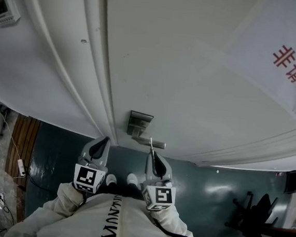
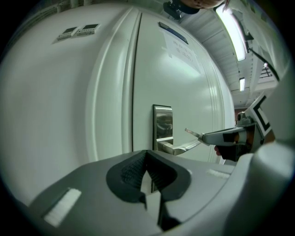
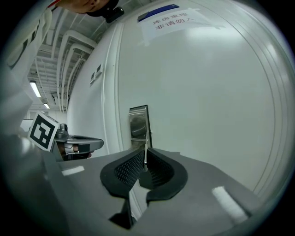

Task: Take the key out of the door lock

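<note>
Judging by how things lie, the removal is taken as done: the key (image 3: 146, 147) is pinched between the nearly closed jaws of the right gripper (image 3: 144, 161), clear of the lock plate (image 3: 138, 122), just near of the lever handle (image 2: 177, 147). The left gripper (image 2: 146, 161) is closed on nothing, left of it. No container is seen.

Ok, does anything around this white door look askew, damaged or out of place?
Nothing stands out. The white door, its steel handle plate and its metal lever handle look intact. The thin silver key is pinched in the right gripper's jaws, clear of the plate.
</note>
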Available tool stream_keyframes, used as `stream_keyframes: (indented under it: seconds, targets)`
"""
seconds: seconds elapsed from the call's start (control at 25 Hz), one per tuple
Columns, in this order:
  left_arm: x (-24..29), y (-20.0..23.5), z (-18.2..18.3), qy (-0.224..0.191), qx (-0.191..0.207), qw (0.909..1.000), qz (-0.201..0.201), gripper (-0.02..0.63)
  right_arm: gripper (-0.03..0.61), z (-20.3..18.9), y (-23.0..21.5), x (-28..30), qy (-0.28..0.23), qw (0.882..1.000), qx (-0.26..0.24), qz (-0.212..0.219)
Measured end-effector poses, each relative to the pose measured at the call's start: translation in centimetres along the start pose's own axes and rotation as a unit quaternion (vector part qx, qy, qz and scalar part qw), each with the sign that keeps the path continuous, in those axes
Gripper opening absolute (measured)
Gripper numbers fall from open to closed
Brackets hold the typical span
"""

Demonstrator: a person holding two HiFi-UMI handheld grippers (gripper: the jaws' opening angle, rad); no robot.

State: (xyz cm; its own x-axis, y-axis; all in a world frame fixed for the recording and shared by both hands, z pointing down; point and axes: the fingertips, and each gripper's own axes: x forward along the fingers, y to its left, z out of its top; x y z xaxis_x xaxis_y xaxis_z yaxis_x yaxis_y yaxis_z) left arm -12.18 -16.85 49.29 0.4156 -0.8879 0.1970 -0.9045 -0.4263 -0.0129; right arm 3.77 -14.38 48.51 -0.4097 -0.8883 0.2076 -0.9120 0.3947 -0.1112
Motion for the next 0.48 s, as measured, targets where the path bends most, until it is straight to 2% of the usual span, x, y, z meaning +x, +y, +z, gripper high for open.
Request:
stream_keyframes:
  seconds: [0.48]
  targets:
    - [-1.0,-0.9,0.3,-0.016,0.007,0.9993,-0.034,-0.001,0.023,0.0,0.4,-1.7,-0.001,0.999,0.003,-0.039]
